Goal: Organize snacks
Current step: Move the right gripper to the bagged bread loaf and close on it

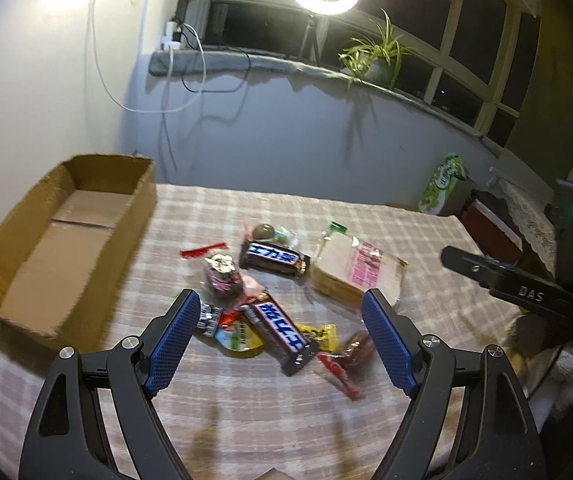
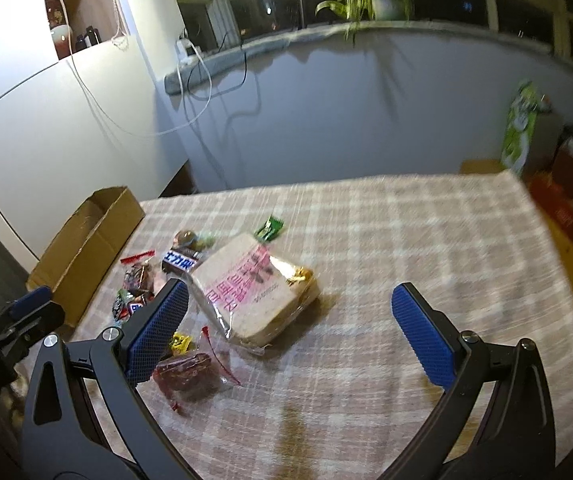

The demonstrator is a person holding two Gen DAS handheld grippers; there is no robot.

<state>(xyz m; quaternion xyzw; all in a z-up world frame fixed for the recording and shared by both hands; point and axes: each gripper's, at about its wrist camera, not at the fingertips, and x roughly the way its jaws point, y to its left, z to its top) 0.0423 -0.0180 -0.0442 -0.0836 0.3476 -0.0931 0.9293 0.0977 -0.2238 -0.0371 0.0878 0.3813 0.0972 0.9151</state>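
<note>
Left gripper (image 1: pixel 280 330) spread wide above snack pile (image 1: pixel 270 312); right gripper (image 2: pixel 288 332) likewise apart, wrapped bread (image 2: pixel 256 290) just ahead.

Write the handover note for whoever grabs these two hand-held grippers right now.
Left hand-held gripper: open, empty, above the snack pile.
Right hand-held gripper: open, empty, near the clear-wrapped sliced bread with the pink label.
Brown open-topped cardboard box: at the left edge of the checked tablecloth; what shows of its inside holds no snacks.
Pile: two dark brown chocolate bars with blue-and-white lettering, assorted small wrapped candies, a reddish-brown snack in a clear wrapper.
Done: nothing organized yet.
Left: every snack, the bread included.
</note>
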